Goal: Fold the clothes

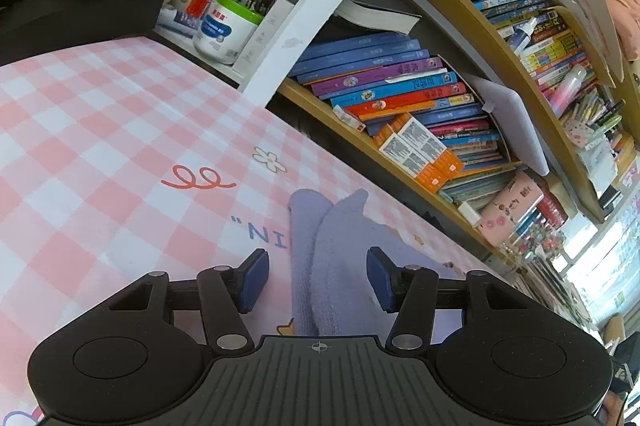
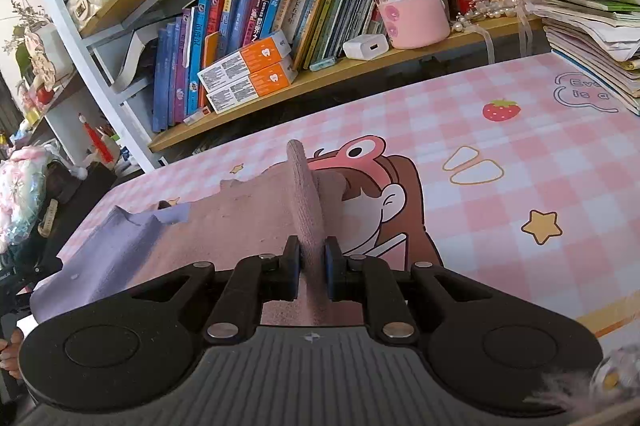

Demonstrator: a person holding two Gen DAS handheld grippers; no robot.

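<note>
- Right gripper (image 2: 312, 266): jaws clamped on a raised fold of the cloth (image 2: 240, 218), pinkish w/ lavender part at left.
- Left gripper (image 1: 317, 278): jaws apart, straddling a lavender fold, prob. same cloth (image 1: 324, 258); not touching.
- Cloth lies on pink-check surface (image 2: 500, 154), near bookshelf (image 2: 320, 74).

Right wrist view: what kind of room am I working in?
Probably a home study or child's desk: a wooden shelf packed with books, a pink checked cartoon desk mat, and a white tub full of pens.
</note>
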